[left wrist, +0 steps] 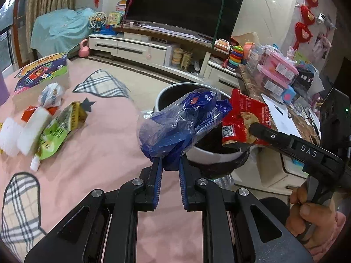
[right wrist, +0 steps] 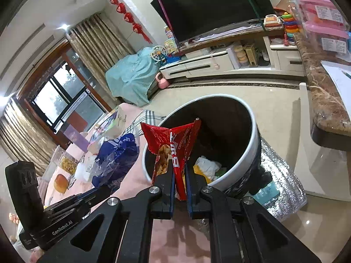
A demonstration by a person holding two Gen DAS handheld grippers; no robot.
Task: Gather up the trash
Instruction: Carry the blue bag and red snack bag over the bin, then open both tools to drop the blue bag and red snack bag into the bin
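Observation:
My left gripper (left wrist: 170,163) is shut on a crumpled blue plastic wrapper (left wrist: 182,122) and holds it at the near rim of the round white bin (left wrist: 210,153). My right gripper (right wrist: 180,173) is shut on a red snack bag (right wrist: 175,144) and holds it over the near rim of the bin (right wrist: 254,135), whose black inside holds some white and yellow trash (right wrist: 207,166). The red bag (left wrist: 243,120) and right gripper (left wrist: 252,128) also show in the left wrist view. The blue wrapper (right wrist: 116,155) shows left of the red bag in the right wrist view.
On the pink tablecloth (left wrist: 94,144) lie a green packet (left wrist: 59,129), white foam pieces (left wrist: 24,135), a crumpled wrapper (left wrist: 51,94) and a colourful box (left wrist: 41,70). A marble counter (right wrist: 322,96) with pink boxes stands right of the bin. A TV stand (left wrist: 140,46) lies beyond.

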